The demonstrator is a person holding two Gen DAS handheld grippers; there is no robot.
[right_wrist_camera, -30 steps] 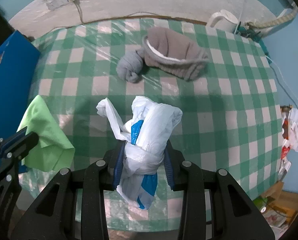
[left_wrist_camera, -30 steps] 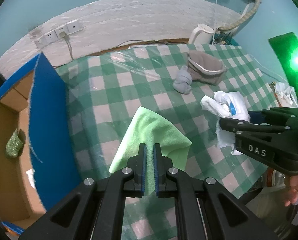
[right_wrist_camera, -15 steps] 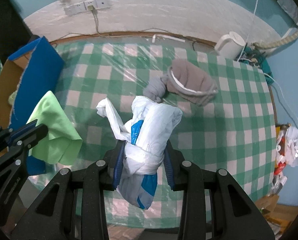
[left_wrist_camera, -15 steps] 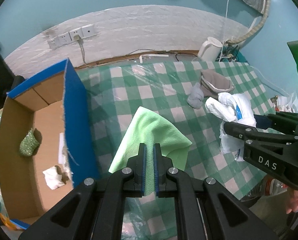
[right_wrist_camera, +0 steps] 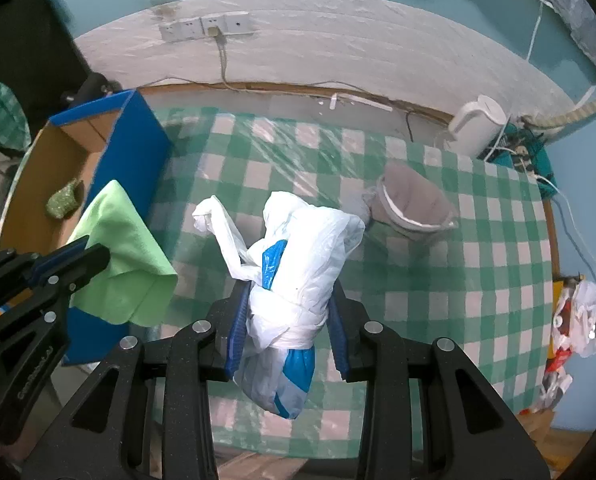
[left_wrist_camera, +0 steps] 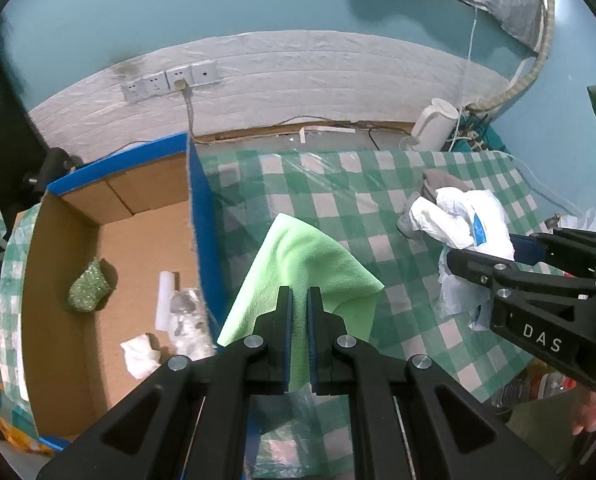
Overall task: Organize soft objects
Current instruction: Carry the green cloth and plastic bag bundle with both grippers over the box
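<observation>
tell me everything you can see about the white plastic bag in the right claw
The white plastic bag is thin crinkly film with blue printed patches, bundled into a roll and knotted around its middle. One loose twisted handle sticks out toward the left. It is clamped at the knotted waist between the blue pads of the right claw, roughly upright, its lower end dangling below the pads. It hangs above the green checked tablecloth, touching nothing but the claw.

a teal wall [left_wrist_camera: 178,12] rises above a white panelled band [left_wrist_camera: 317,68] carrying sockets [left_wrist_camera: 170,80] at upper left; a green-checked tabletop [right_wrist_camera: 437,280] fills the frame's centre, with a white kettle [right_wrist_camera: 477,124] at upper right.
</observation>
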